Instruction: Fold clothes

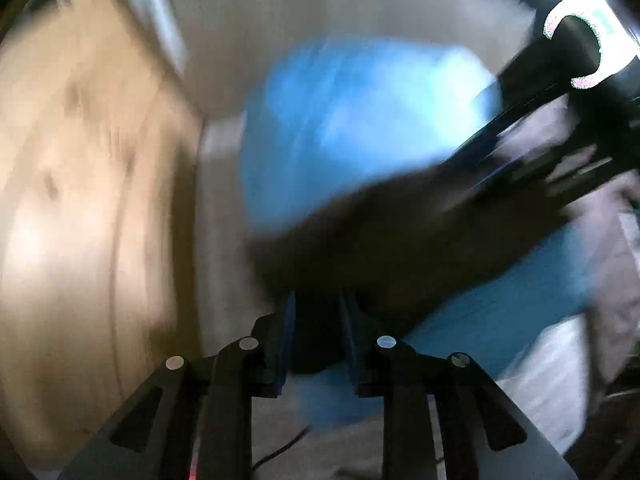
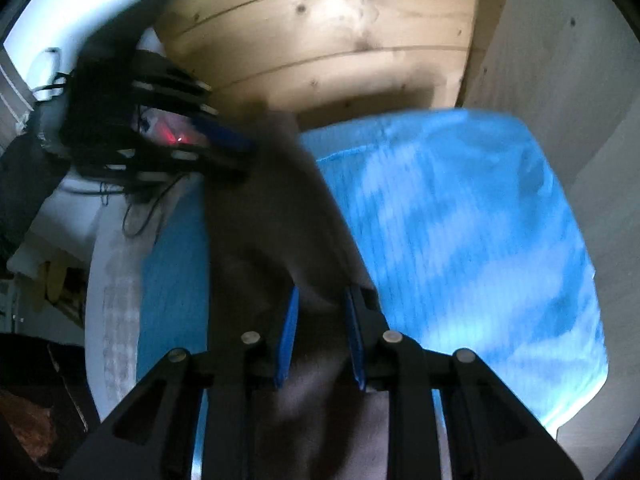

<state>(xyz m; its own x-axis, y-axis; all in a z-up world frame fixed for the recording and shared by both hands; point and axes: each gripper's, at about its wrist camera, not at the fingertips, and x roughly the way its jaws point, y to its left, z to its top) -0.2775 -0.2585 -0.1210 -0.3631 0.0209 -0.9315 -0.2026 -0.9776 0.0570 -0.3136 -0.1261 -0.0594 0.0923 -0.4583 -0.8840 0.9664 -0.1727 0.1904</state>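
Observation:
A dark brown garment (image 1: 400,236) hangs stretched between both grippers above a blue cloth (image 1: 352,120) spread on the bed. My left gripper (image 1: 318,312) is shut on one end of the garment. My right gripper (image 2: 322,304) is shut on the other end of the garment (image 2: 280,216). The right gripper shows at the upper right of the left wrist view (image 1: 532,152), and the left gripper at the upper left of the right wrist view (image 2: 216,148). Both views are motion-blurred.
The blue cloth (image 2: 460,220) covers a white sheet (image 2: 116,280). A pale wooden headboard (image 2: 328,40) stands behind it, with a white wall (image 2: 580,100) beside it. Cables (image 2: 136,216) hang at the left bed edge.

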